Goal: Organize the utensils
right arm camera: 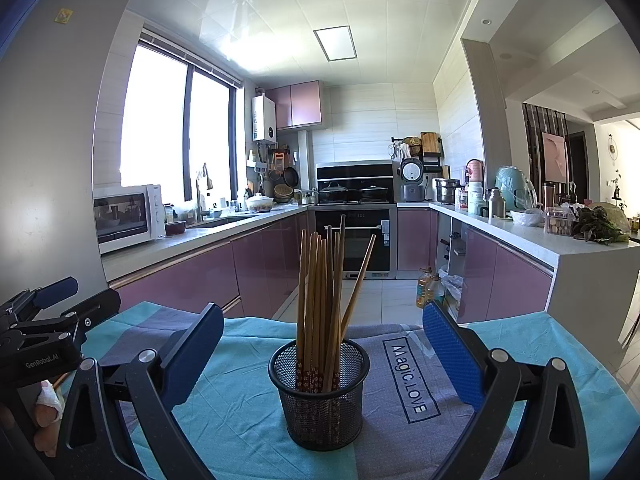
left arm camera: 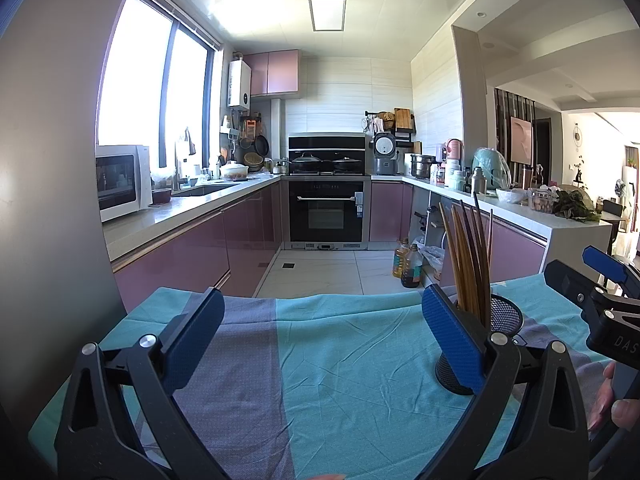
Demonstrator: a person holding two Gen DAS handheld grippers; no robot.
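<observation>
A black mesh cup stands upright on the teal and grey cloth, holding several wooden chopsticks that lean apart at their tops. My right gripper is open, its blue pads either side of the cup without touching it. My left gripper is open over bare cloth with nothing between its fingers. In the left wrist view the mesh cup with the chopsticks sits just behind the right finger. The other gripper shows at the right edge.
The clothed table ends at a far edge with the tiled kitchen floor beyond. Pink cabinets, an oven and counters ring the room. Oil bottles stand on the floor. A hand holds the other gripper's handle.
</observation>
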